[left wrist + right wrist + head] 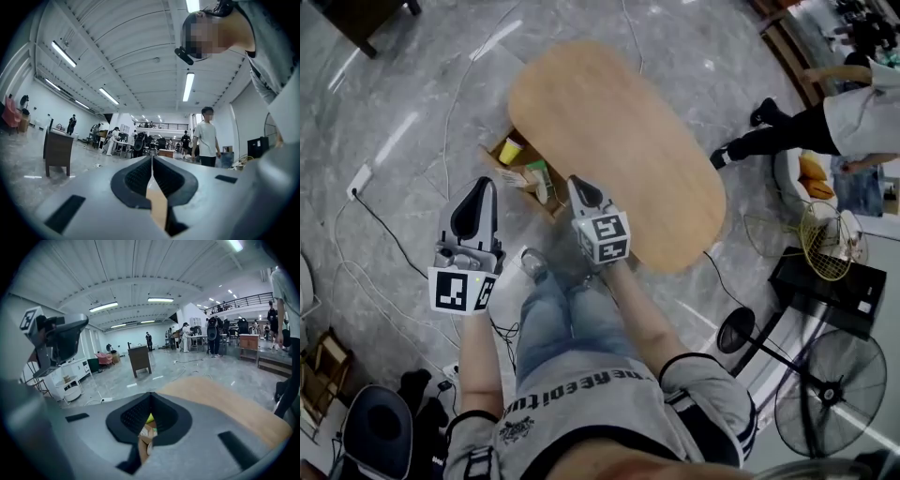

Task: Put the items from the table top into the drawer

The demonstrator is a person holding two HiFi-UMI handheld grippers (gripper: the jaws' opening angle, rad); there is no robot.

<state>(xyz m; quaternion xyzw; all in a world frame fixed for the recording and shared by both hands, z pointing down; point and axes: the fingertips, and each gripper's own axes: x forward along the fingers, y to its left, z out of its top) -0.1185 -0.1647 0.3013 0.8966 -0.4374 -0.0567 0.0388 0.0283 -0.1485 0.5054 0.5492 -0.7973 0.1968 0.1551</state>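
Note:
The oval wooden table top (619, 141) is bare. Under its left edge a drawer (500, 153) stands pulled out, holding a yellow cup (512, 148), a cardboard box (514, 176) and a green pack (538, 173). My left gripper (486, 184) is held up left of the drawer, shut with nothing between its pads. My right gripper (579, 185) hangs over the table's near edge beside the drawer, also shut and empty. In the right gripper view the shut jaws (150, 395) point down at the drawer's things. In the left gripper view the shut jaws (151, 158) point level across the hall.
A power strip (358, 180) and cables lie on the floor at left. A standing fan (830, 389), a black box (825, 286) and a wire basket (825, 239) stand right of the table. A person (825, 122) stands at the far right. A dark bag (380, 431) sits at lower left.

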